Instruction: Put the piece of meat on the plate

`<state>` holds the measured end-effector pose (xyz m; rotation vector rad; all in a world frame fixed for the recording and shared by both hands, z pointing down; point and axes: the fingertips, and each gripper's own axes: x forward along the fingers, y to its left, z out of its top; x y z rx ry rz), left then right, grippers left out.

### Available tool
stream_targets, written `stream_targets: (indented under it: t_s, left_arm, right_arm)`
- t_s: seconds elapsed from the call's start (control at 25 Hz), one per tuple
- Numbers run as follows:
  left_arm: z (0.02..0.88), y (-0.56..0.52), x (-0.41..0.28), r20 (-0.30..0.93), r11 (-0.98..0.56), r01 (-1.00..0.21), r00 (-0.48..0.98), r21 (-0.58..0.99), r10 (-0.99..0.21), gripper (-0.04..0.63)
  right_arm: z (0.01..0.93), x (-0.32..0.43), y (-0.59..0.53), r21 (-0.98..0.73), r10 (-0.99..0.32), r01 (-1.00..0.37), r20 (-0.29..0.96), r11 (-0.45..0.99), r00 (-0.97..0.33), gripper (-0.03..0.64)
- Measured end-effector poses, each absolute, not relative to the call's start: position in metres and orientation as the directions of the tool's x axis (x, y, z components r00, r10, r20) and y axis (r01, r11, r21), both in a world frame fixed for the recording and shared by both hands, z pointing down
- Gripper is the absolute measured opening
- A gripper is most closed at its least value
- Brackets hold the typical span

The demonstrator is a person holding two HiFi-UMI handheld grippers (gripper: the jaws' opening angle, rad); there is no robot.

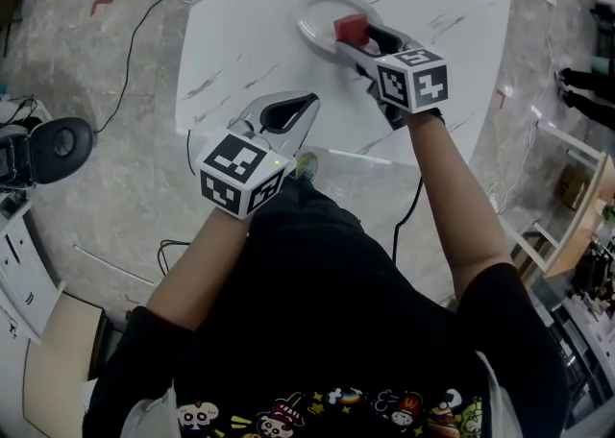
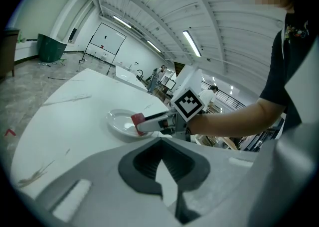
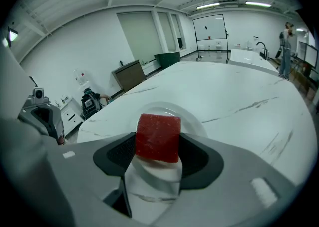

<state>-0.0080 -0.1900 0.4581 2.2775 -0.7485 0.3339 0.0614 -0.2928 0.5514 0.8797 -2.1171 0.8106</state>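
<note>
One red meat cube (image 3: 158, 138) in right gripper (image 1: 356, 37) over white plate (image 1: 309, 15).

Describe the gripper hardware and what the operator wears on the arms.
The left gripper and right gripper match: light grey tapered plastic shells, dark ribbed pads lining the jaws, and a white marker cube with black square patterns at the back of each. The person wears a black short-sleeved T-shirt with a colourful cartoon print; forearms bare.

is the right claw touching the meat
Touching. The right gripper view shows the right claw shut on the meat, both jaws pressed against its sides.
</note>
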Motion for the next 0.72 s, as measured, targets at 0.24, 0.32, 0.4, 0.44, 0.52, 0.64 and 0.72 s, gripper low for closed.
stream_targets:
  t_s: [0.24,0.32,0.4,0.44,0.52,0.64,0.72]
  left_arm:
    - [0.472,-0.189,-0.021,0.451,-0.554,-0.621,0.784,0.554,-0.427,0.000]
    - [0.477,-0.189,-0.025,0.457,-0.544,-0.626,0.780,0.558,-0.428,0.000]
    - [0.479,-0.191,-0.027,0.459,-0.539,-0.628,0.778,0.561,-0.429,0.000]
    - [0.479,-0.191,-0.028,0.459,-0.537,-0.629,0.778,0.562,-0.430,0.000]
    - [0.479,-0.192,-0.029,0.458,-0.536,-0.629,0.778,0.564,-0.431,0.000]
    - [0.478,-0.192,-0.030,0.450,-0.540,-0.625,0.781,0.564,-0.433,0.000]
    - [0.477,-0.191,-0.029,0.446,-0.543,-0.621,0.784,0.565,-0.433,0.000]
  right_arm:
    - [0.559,0.055,-0.303,-0.255,-0.281,-0.754,0.817,0.606,-0.503,0.293]
    - [0.560,0.052,-0.307,-0.250,-0.272,-0.748,0.823,0.615,-0.499,0.295]
    - [0.562,0.051,-0.311,-0.249,-0.255,-0.741,0.831,0.624,-0.494,0.295]
    - [0.563,0.051,-0.312,-0.248,-0.242,-0.737,0.838,0.628,-0.489,0.295]
    - [0.565,0.050,-0.312,-0.244,-0.213,-0.731,0.855,0.637,-0.472,0.295]
    - [0.566,0.047,-0.311,-0.232,-0.177,-0.722,0.879,0.651,-0.442,0.295]
    - [0.566,0.045,-0.310,-0.238,-0.145,-0.717,0.892,0.655,-0.429,0.295]
